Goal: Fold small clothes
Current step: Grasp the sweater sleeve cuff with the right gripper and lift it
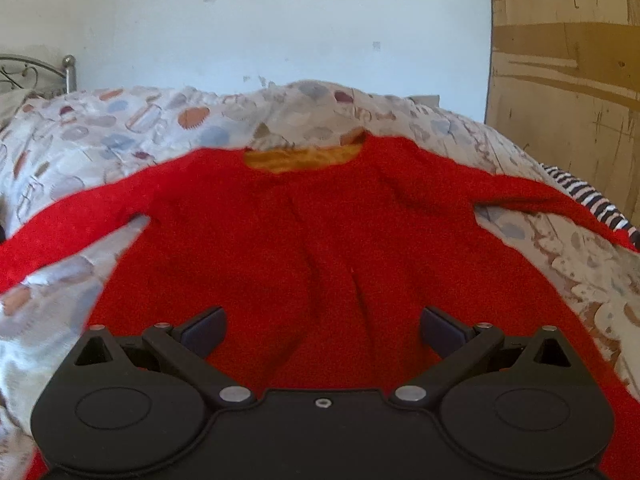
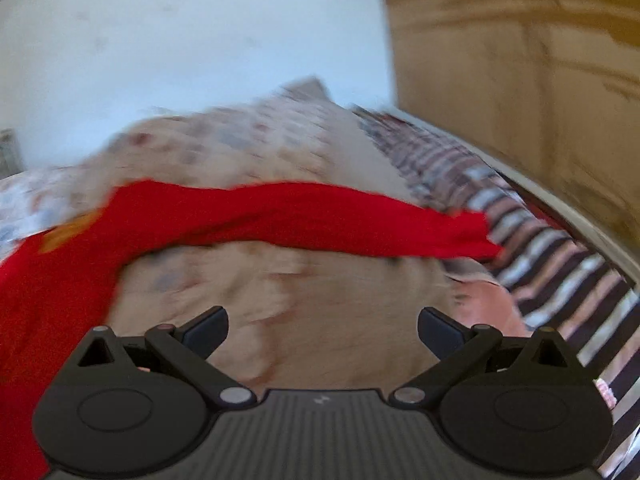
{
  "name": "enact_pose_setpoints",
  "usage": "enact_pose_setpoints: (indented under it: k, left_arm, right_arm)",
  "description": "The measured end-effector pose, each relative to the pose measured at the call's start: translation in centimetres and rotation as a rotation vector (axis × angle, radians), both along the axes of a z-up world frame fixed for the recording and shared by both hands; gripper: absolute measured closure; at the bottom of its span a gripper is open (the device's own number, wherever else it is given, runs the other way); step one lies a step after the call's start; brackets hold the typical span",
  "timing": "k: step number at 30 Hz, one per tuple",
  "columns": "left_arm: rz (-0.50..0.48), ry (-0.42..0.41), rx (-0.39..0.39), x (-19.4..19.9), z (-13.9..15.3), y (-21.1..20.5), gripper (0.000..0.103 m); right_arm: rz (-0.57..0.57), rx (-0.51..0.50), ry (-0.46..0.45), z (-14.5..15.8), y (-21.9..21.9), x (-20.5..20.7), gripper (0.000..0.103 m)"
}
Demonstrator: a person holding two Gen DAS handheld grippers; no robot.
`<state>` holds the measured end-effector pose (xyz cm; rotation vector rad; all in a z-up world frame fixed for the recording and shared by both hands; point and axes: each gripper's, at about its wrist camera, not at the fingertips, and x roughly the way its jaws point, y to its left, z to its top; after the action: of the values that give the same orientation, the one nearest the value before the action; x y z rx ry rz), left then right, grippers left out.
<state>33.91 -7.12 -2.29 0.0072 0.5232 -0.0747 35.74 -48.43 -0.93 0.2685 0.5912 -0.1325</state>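
Observation:
A small red long-sleeved sweater (image 1: 320,232) with an orange inner collar lies flat on a patterned bedspread (image 1: 120,128), sleeves spread to both sides. My left gripper (image 1: 322,330) is open and empty, just above the sweater's lower body. In the blurred right wrist view the sweater's right sleeve (image 2: 320,224) stretches across the bedspread (image 2: 320,312), its cuff reaching a striped cloth (image 2: 560,264). My right gripper (image 2: 322,330) is open and empty, over bare bedspread short of that sleeve.
The striped garment (image 1: 592,200) lies at the bed's right edge by the sleeve cuff. A wooden board (image 1: 568,80) stands right of the bed, a white wall (image 1: 280,20) behind it. A metal bed frame (image 1: 40,70) shows at far left.

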Motion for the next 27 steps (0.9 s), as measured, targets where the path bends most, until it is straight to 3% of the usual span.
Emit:
enact_pose_setpoints:
  k: [5,11,16,18,19,21,24,27]
  left_arm:
    - [-0.017,-0.016,-0.010,0.0,-1.3,0.0,0.001]
    - [-0.033,-0.003,-0.012,0.0,-0.6,0.4,0.001]
    - [-0.013,-0.016,0.034,-0.2,0.8,1.0,0.001]
    - [0.003,-0.021,0.037,-0.2,1.4,1.4,0.001]
    - [0.011,-0.023,0.036,-0.2,1.7,1.6,0.001]
    - [0.024,-0.025,0.025,-0.3,2.3,2.1,0.001]
    - [0.034,-0.033,0.009,-0.8,2.9,2.9,0.001]
    - [0.047,-0.040,0.003,-1.1,3.5,3.7,0.001]
  right_arm:
    - [-0.127,0.125,0.006,-1.1,-4.8,3.4,0.002]
    - [-0.327,0.402,0.031,-3.6,-10.1,6.5,0.018]
    - [-0.514,0.577,-0.004,-6.1,-13.1,7.6,0.037]
    - [-0.579,0.652,-0.044,-7.0,-14.3,7.6,0.064]
    - [-0.609,0.666,-0.063,-7.2,-14.7,7.7,0.073]
    - [-0.648,0.643,-0.107,-7.0,-15.3,7.5,0.094]
    - [-0.589,0.520,-0.155,-4.6,-14.2,7.8,0.096]
    - [-0.479,0.352,-0.232,-0.3,-11.8,7.9,0.097]
